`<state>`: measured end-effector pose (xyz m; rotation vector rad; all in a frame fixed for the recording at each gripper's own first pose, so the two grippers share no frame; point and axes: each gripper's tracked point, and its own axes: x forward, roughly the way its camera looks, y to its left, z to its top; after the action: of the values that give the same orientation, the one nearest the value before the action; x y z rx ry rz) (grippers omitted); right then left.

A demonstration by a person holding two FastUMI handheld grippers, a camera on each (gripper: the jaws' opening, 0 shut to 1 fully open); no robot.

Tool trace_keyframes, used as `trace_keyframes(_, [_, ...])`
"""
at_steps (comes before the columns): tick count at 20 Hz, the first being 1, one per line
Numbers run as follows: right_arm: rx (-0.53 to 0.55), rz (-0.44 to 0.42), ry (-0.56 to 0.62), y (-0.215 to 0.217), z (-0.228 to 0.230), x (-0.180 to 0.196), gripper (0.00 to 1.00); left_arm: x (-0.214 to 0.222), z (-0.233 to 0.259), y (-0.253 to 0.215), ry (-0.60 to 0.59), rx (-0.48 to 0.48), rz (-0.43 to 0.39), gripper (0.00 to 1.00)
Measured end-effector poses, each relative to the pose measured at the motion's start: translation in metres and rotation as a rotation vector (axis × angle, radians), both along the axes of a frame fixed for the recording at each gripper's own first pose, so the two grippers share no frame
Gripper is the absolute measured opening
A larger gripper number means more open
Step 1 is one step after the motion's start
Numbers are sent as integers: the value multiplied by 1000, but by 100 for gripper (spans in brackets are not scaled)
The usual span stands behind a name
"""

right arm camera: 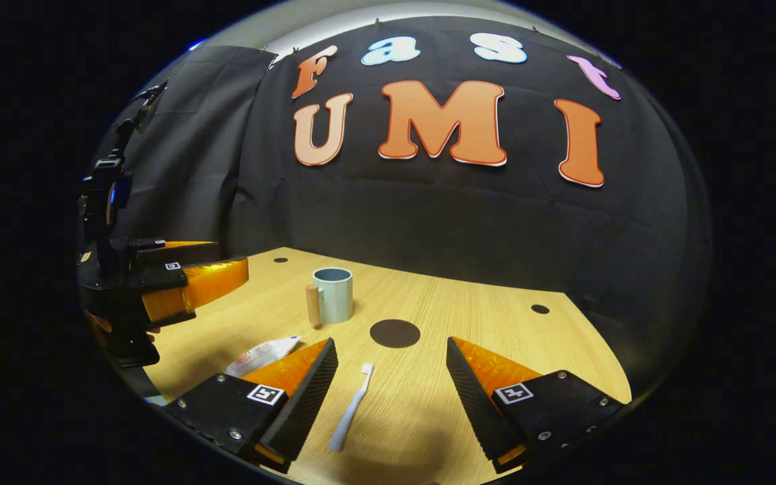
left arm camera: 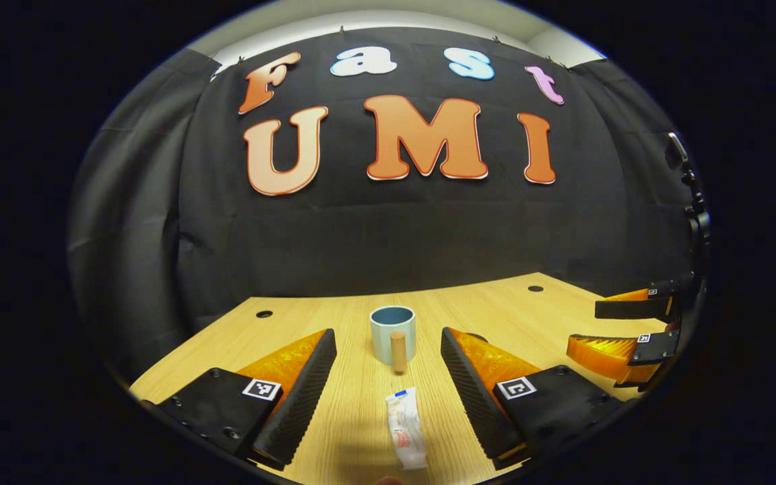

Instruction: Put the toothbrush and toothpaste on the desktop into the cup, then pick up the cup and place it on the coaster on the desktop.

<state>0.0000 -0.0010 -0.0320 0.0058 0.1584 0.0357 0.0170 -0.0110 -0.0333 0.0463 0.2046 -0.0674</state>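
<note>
Grippers hovering, both spread wide, nothing pinched: left gripper (left arm camera: pixel 388 377) framing toothpaste (left arm camera: pixel 407 428), right gripper (right arm camera: pixel 391 384) framing toothbrush (right arm camera: pixel 351 407) | step: first pickups, likely | next: lowering, closing, carrying to cup (right arm camera: pixel 333 294); coaster (right arm camera: pixel 395 333) waiting

Bare desk (right arm camera: pixel 469 296) rings the cup (right arm camera: pixel 333 294) (handle (right arm camera: pixel 312 304) juts sideways).

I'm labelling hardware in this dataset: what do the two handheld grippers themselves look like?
Both look alike. The left gripper and right gripper each have two wedge-shaped fingers with ribbed inner faces, on black blocks fastened by screws. Each block carries a small square black-and-white marker tag.
</note>
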Motion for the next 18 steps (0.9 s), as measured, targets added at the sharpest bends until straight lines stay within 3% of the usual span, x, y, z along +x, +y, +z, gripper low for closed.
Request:
trace_keyframes(11, [12, 49, 244, 11, -49, 10, 95, 10, -97, -8, 349, -52, -34, 100])
trace_keyframes(18, [-9, 77, 320, 19, -69, 11, 93, 4, -141, -14, 531, -67, -54, 100])
